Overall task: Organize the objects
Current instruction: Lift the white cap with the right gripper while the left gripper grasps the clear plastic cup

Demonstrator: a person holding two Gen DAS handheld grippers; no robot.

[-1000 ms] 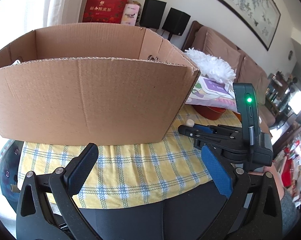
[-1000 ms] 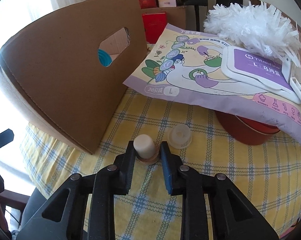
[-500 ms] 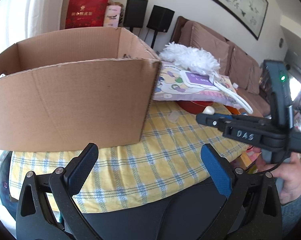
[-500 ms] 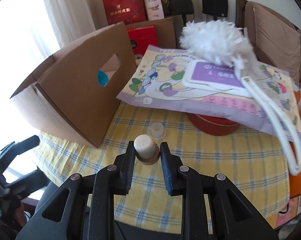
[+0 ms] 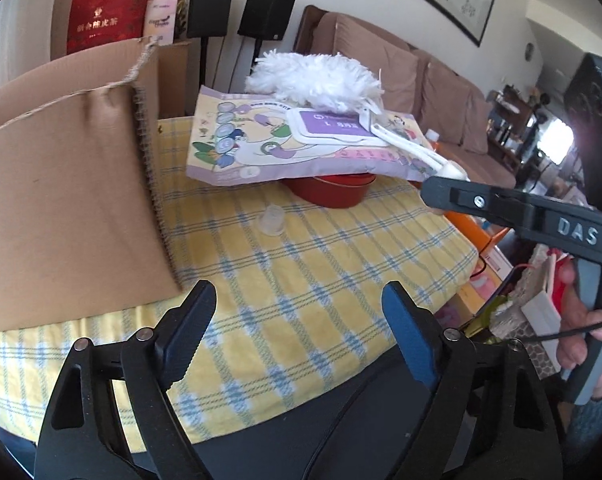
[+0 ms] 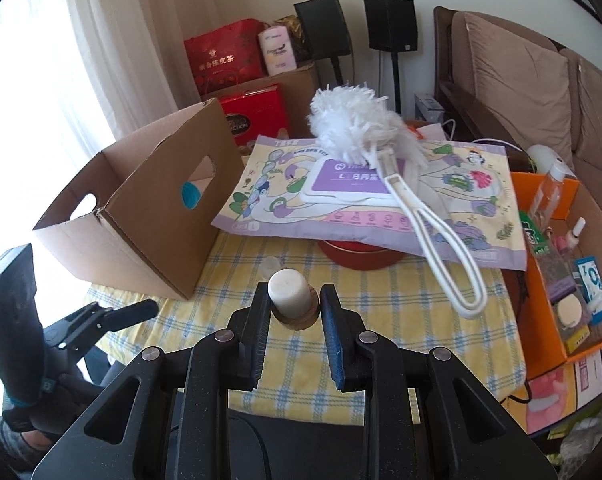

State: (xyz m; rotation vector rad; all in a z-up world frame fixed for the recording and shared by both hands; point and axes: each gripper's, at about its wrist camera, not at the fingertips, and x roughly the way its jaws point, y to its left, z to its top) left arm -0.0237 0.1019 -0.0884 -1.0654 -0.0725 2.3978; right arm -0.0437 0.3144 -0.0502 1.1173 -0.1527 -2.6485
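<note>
While R claw (image 6: 294,316) lifts clenched candle (image 6: 289,291) off table – L claw (image 5: 297,328) closing, empty | box (image 5: 61,200) slid left

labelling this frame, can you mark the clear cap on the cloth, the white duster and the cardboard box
clear cap (image 5: 272,220), left wrist view, on its side wall
white duster (image 6: 351,124), right wrist view, middle of the fluffy head
cardboard box (image 6: 157,216), right wrist view, on the side wall below the handle cutout
</note>
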